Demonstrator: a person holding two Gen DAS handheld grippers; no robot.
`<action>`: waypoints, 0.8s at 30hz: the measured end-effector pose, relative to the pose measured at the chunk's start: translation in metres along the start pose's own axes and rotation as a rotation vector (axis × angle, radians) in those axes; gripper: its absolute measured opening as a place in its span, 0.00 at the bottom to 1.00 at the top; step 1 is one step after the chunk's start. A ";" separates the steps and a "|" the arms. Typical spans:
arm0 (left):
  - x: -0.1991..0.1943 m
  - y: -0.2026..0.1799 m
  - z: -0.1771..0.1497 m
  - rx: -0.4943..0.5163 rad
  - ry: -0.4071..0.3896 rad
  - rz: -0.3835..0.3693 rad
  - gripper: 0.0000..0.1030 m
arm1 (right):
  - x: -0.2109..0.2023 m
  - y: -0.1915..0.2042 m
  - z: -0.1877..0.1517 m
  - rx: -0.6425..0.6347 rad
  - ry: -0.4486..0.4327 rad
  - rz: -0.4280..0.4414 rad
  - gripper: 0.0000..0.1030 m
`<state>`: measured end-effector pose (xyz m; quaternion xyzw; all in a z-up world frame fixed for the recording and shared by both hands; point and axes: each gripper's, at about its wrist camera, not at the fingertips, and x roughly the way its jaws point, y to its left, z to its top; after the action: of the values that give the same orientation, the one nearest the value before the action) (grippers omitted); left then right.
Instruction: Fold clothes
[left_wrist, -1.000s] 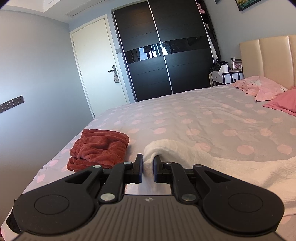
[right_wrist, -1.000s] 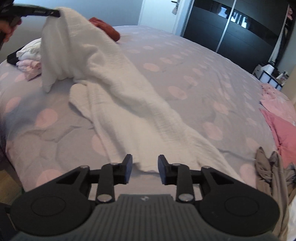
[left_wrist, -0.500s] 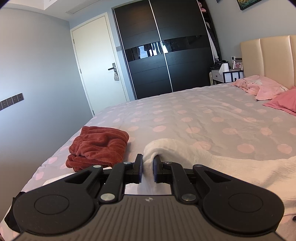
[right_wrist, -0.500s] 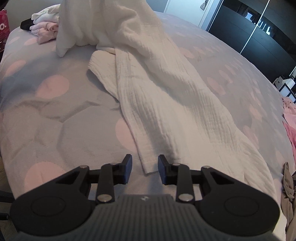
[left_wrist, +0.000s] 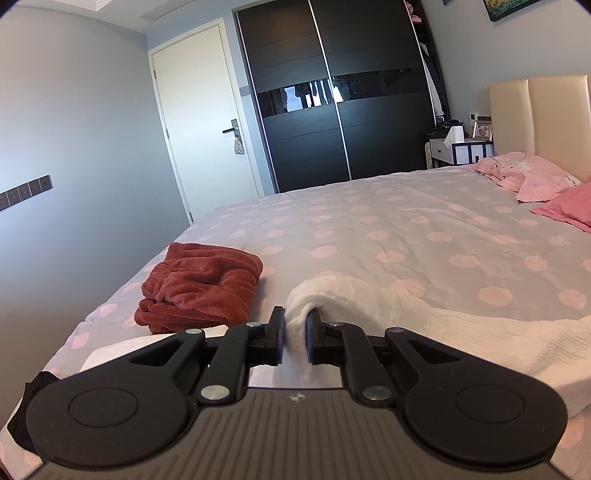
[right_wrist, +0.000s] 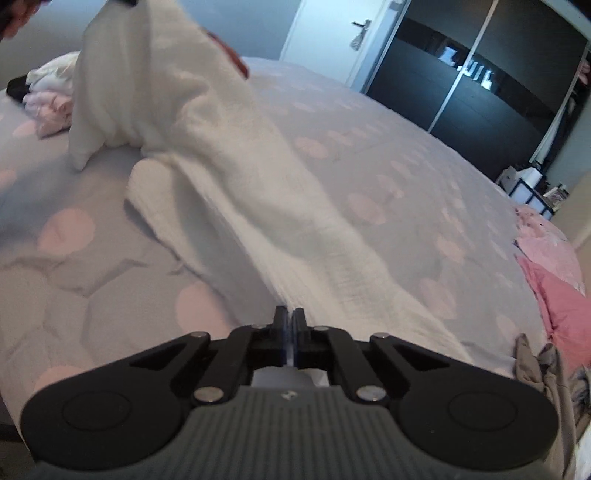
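Left gripper pinches the white garment; right gripper has just been closing on its hem. Lift both ends evenly, keeping it taut.

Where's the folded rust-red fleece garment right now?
In the left wrist view the folded rust-red fleece garment lies near the left edge of the polka-dot bedspread, just left of the white textured cloth.

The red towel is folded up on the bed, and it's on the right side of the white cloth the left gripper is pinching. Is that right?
Not quite. In the left wrist view the folded red towel does lie on the bed, but it sits to the left of the white cloth that the left gripper is pinching, not to the right.
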<state>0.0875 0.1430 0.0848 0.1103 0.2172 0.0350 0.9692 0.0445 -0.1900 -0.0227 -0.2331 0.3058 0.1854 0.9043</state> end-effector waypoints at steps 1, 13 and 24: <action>-0.001 -0.001 0.000 0.004 -0.001 -0.003 0.09 | -0.010 -0.012 0.004 0.025 -0.016 -0.032 0.03; -0.035 -0.055 0.001 0.205 0.001 -0.366 0.09 | -0.130 -0.187 0.019 0.237 -0.040 -0.509 0.02; -0.073 -0.121 -0.059 0.442 0.176 -0.832 0.27 | -0.156 -0.265 -0.054 0.355 0.148 -0.770 0.02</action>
<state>-0.0018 0.0290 0.0352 0.2142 0.3266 -0.3937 0.8321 0.0299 -0.4672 0.1212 -0.1835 0.2877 -0.2383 0.9093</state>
